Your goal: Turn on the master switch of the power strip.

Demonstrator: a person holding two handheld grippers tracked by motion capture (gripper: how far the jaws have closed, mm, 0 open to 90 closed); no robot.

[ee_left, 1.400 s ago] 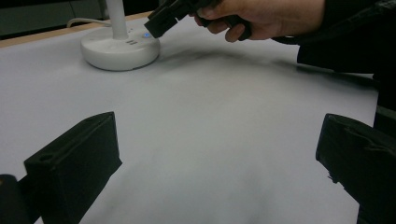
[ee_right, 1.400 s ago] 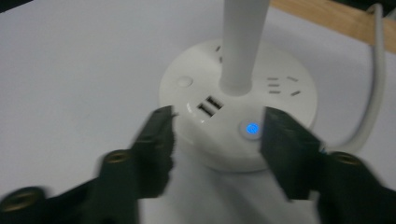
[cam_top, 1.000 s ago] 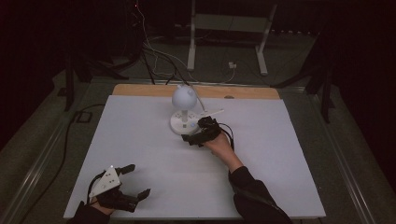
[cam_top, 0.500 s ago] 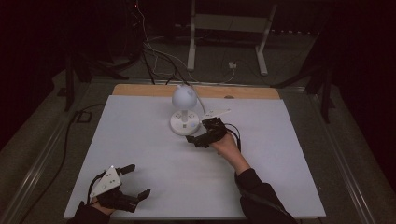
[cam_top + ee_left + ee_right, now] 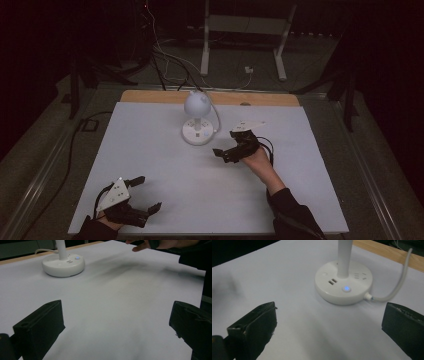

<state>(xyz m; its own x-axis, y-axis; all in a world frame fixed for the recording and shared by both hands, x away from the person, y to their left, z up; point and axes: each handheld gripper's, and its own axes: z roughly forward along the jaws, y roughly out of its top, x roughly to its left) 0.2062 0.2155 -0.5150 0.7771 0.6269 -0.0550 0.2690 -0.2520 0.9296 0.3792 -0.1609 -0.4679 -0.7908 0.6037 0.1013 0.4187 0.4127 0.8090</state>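
A white desk lamp [image 5: 198, 117] stands upright near the far middle of the white counter [image 5: 150, 150], its round base [image 5: 343, 285] showing a small lit blue button [image 5: 346, 288] and a white cord [image 5: 395, 286] running off toward the wooden back edge. The right claw [image 5: 227, 145] sits just beside the base, apart from it, jaws spread wide and holding nothing. The left claw [image 5: 147, 192] rests near the front left corner, well apart from the lamp, also wide open and empty. The lamp head looks unlit, though the dim view makes that uncertain.
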